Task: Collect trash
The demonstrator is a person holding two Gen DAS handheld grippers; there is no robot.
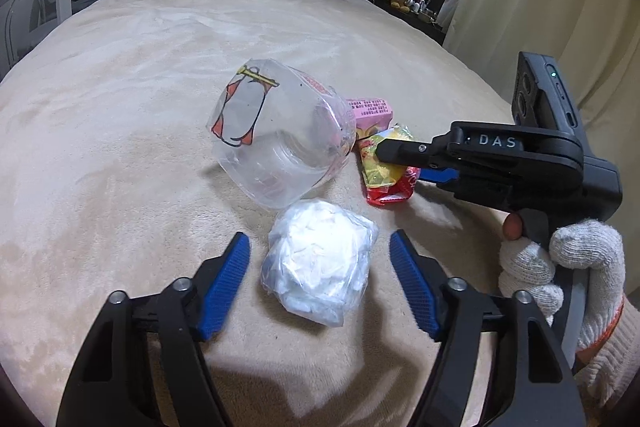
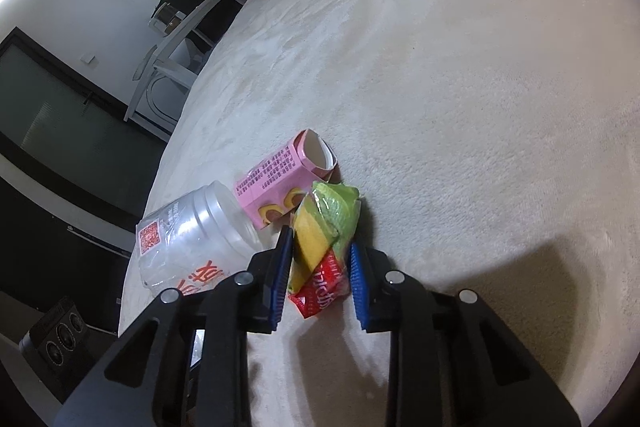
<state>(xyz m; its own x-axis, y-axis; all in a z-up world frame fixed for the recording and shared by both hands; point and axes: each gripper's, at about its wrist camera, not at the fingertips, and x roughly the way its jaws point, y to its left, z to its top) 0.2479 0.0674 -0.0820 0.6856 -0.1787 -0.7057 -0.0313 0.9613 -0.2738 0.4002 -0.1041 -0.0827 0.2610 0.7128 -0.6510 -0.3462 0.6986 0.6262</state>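
From my left wrist, my left gripper (image 1: 320,247) stands apart around the crumpled white bag (image 1: 320,269), pads not touching, just in front of the clear plastic jar (image 1: 280,139). From my right wrist, my right gripper (image 2: 320,259) pinches the snack wrapper (image 2: 324,239), right of the jar (image 2: 196,239), touching the pink carton (image 2: 280,187).

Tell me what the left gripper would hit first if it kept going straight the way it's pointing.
Most likely the white crumpled plastic bag, lying on the bed between the left gripper fingers' open tips. Beyond it lies the clear plastic jar.
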